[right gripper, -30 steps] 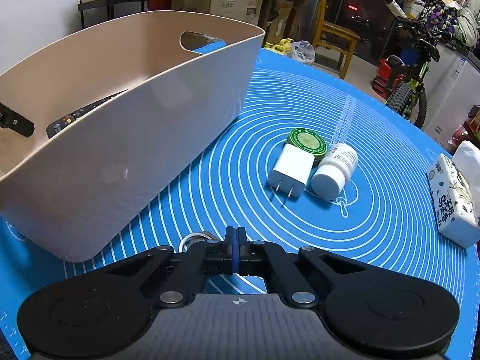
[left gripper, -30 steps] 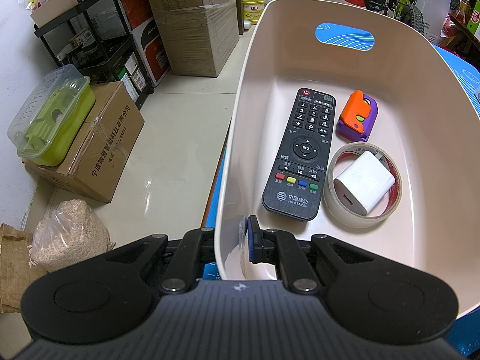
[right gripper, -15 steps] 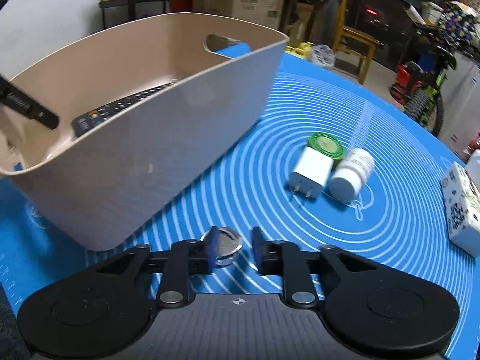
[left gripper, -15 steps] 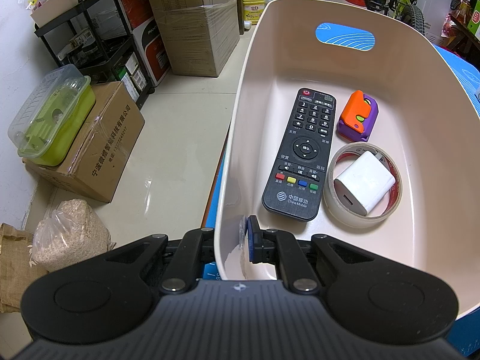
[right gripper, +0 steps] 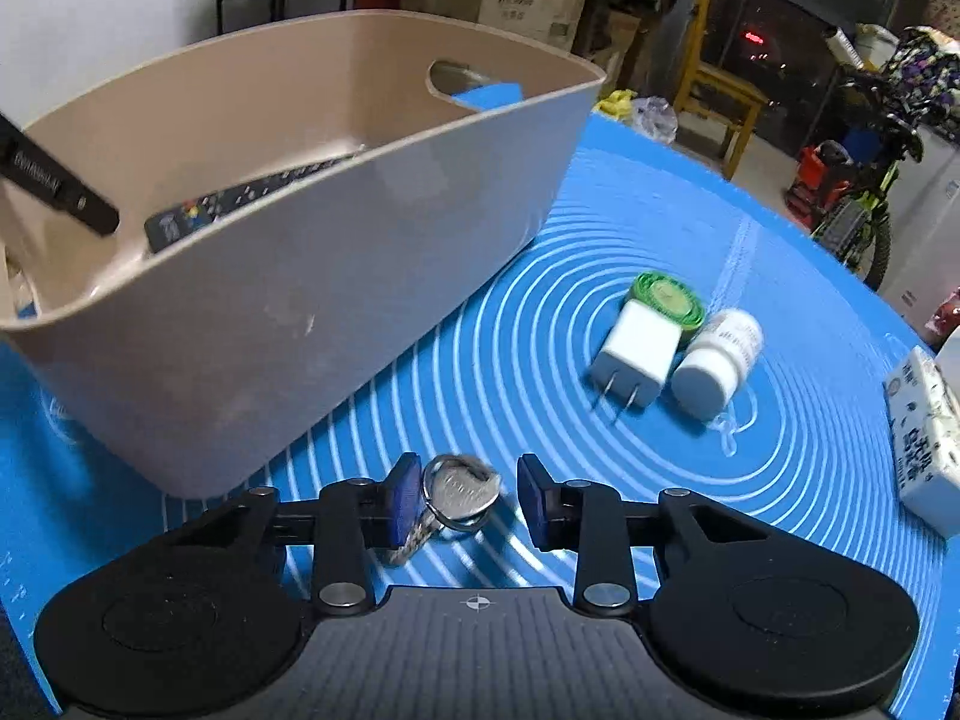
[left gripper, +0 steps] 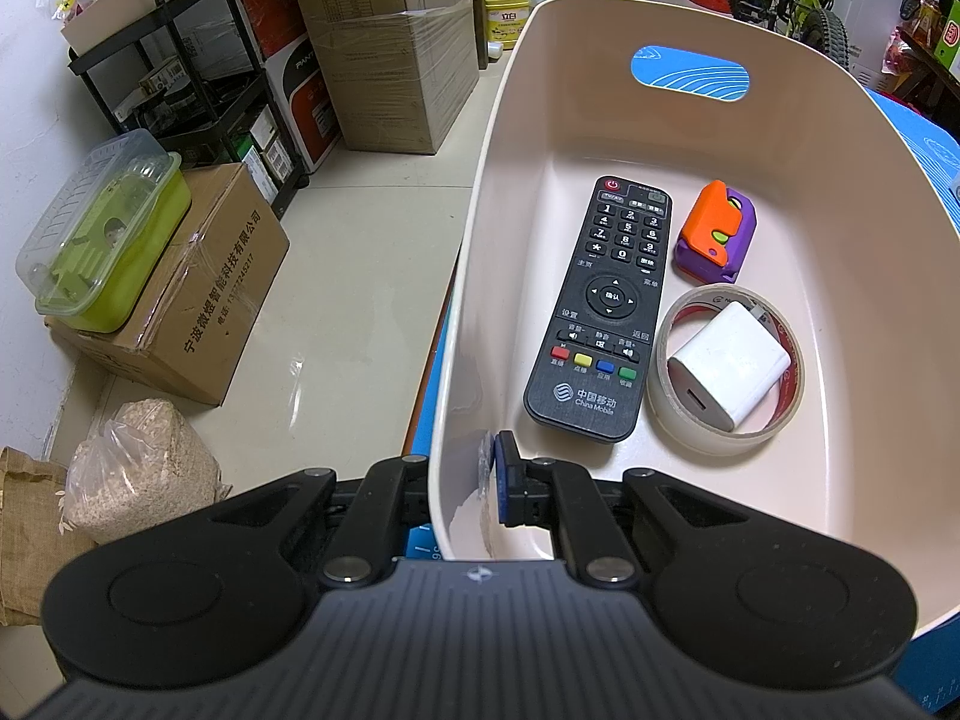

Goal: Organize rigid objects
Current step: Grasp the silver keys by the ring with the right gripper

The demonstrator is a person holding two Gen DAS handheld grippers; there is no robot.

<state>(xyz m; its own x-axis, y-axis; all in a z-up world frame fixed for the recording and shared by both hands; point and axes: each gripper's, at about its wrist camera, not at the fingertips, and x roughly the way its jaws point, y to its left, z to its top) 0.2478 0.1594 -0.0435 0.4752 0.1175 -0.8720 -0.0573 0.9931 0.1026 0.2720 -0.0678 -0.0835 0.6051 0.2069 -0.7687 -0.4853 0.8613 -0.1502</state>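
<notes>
My left gripper [left gripper: 465,483] is shut on the near wall of the beige bin [left gripper: 480,276]. In the bin lie a black remote [left gripper: 603,312], an orange and purple toy [left gripper: 714,234] and a white charger [left gripper: 729,366] inside a tape roll [left gripper: 675,420]. My right gripper [right gripper: 468,501] is open over the blue mat [right gripper: 540,324], with a silver key on a ring [right gripper: 459,495] between its fingers, close to the left one. Further right on the mat lie a white plug adapter [right gripper: 636,348], a green round tin [right gripper: 669,297] and a white pill bottle [right gripper: 717,363]. The bin [right gripper: 270,276] stands to the left.
A patterned tissue pack [right gripper: 924,432] lies at the mat's right edge. Beside the table, on the floor, are cardboard boxes [left gripper: 204,300], a green lidded container [left gripper: 102,240], a bag of grain [left gripper: 138,474] and a black shelf [left gripper: 198,96]. A bicycle [right gripper: 864,192] stands behind.
My right gripper has opened from shut to wide and let go of the key, which now lies between its fingers. The right view has drawn back and tilted. The left gripper has not moved.
</notes>
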